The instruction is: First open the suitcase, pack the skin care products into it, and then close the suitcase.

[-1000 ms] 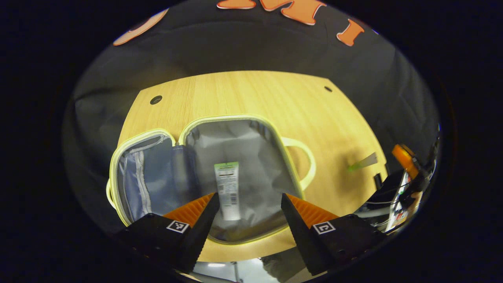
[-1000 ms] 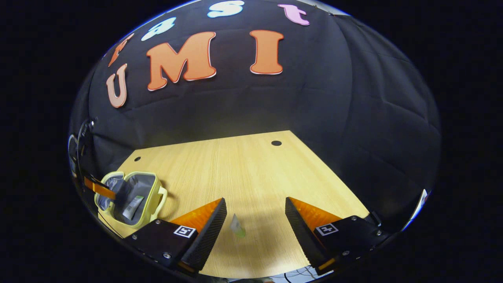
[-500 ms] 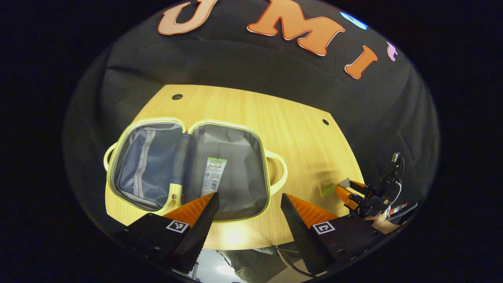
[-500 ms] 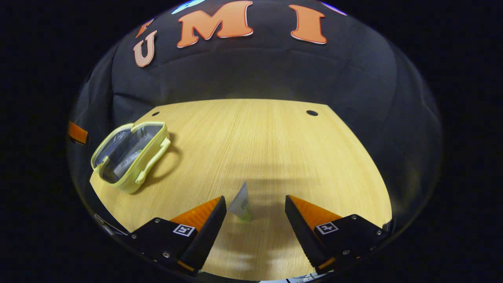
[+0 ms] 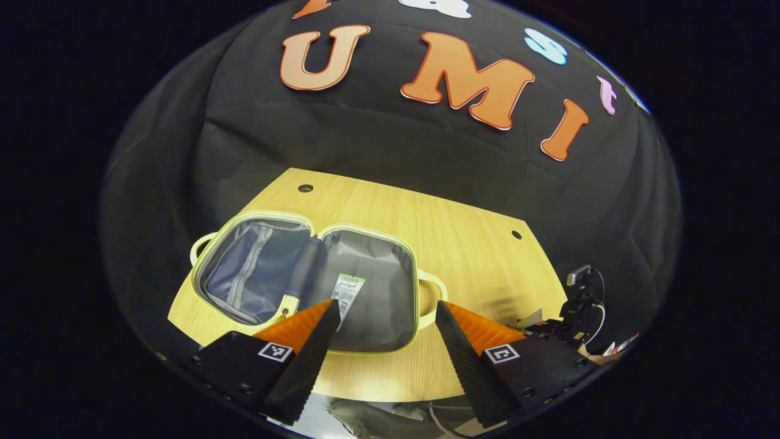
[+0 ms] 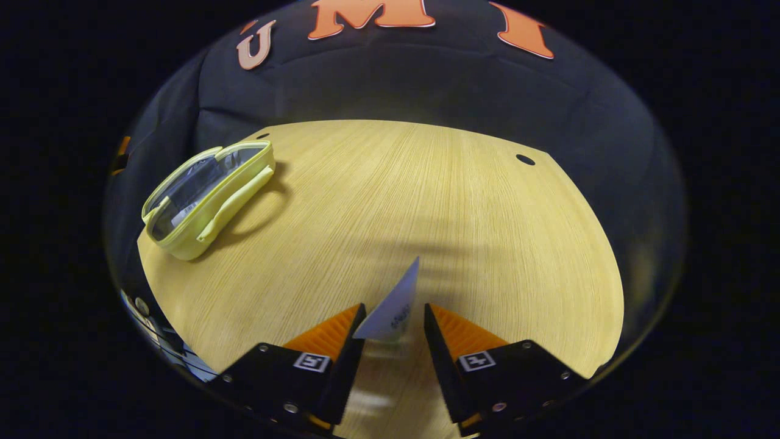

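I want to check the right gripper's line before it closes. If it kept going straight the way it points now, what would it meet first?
The small white tube, standing tilted on the table between the right gripper's fingers. They flank it, and contact is not clear. Beyond it lies bare wood, though depth is hard to judge.

Legible text: none that I can read from either view.

1. Flat tube (image 5: pixel 346 294) lying in the grey half of the open suitcase (image 5: pixel 418 286), left gripper view: white printed panel under a green band, dark lines of print and what looks like a barcode. Too small for me to read.
2. Tube (image 6: pixel 396 305) between the fingers of the right gripper (image 6: pixel 394 320), right gripper view: a small patch of dark print near its lower end, blurred.
3. Left gripper (image 5: pixel 384 317): one square black-and-white marker (image 5: pixel 275 351) on each finger. Pattern only, no letters.
4. Right gripper: the same kind of marker (image 6: pixel 311 361) on each finger.
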The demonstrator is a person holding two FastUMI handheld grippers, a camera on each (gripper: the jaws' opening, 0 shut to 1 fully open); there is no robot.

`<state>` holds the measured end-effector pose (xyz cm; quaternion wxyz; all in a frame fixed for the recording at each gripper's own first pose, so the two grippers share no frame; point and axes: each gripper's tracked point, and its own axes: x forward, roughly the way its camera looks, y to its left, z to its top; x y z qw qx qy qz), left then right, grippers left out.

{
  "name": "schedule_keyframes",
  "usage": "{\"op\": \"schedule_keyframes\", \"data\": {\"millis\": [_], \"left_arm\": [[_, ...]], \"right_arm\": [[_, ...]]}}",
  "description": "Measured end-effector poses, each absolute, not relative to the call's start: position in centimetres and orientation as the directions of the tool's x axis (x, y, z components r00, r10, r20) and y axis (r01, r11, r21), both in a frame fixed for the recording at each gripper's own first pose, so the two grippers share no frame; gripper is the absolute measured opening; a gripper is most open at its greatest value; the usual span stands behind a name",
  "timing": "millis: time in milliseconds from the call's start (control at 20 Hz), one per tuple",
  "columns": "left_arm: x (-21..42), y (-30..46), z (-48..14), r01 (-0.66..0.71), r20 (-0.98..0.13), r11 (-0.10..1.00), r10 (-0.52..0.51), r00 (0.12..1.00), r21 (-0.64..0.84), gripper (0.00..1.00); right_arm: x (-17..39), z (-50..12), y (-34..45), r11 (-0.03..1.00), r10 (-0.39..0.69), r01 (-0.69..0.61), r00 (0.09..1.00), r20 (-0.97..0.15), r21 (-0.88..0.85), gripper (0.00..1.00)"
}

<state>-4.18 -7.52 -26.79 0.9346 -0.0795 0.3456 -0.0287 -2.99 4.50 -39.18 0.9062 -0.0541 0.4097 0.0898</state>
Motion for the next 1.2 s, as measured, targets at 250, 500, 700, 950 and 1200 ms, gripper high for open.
{"op": "schedule_keyframes", "data": {"millis": [250, 500, 700, 950, 1200], "left_arm": [[-3.4, -7.0, -26.3, -0.017, -0.62, 0.982, -0.107, 0.777, -0.19, 0.98], [-1.8, -5.5, -26.1, 0.027, -0.609, 0.984, -0.129, 0.783, -0.174, 0.98], [-0.7, -4.5, -26.4, 0.081, -0.609, 0.969, -0.211, 0.765, -0.234, 0.98], [1.2, 0.6, -26.0, 0.092, -0.583, 0.978, -0.185, 0.791, -0.186, 0.98], [2.5, 5.7, -24.1, 0.098, -0.522, 0.984, -0.164, 0.837, -0.152, 0.98]], "right_arm": [[-3.2, -36.6, 5.3, 0.98, 0.154, -0.194, 0.627, -0.764, 0.038, 0.27], [-3.5, -30.1, 9.2, 0.966, 0.25, -0.216, 0.632, -0.734, 0.143, 0.27], [-3.8, -26.5, 14.8, 0.944, 0.324, -0.252, 0.602, -0.73, 0.212, 0.32], [-3.1, -23.4, 23.8, 0.902, 0.412, -0.355, 0.543, -0.732, 0.245, 0.32], [-2.1, -22.7, 33.6, 0.847, 0.516, -0.386, 0.435, -0.738, 0.365, 0.32]]}}
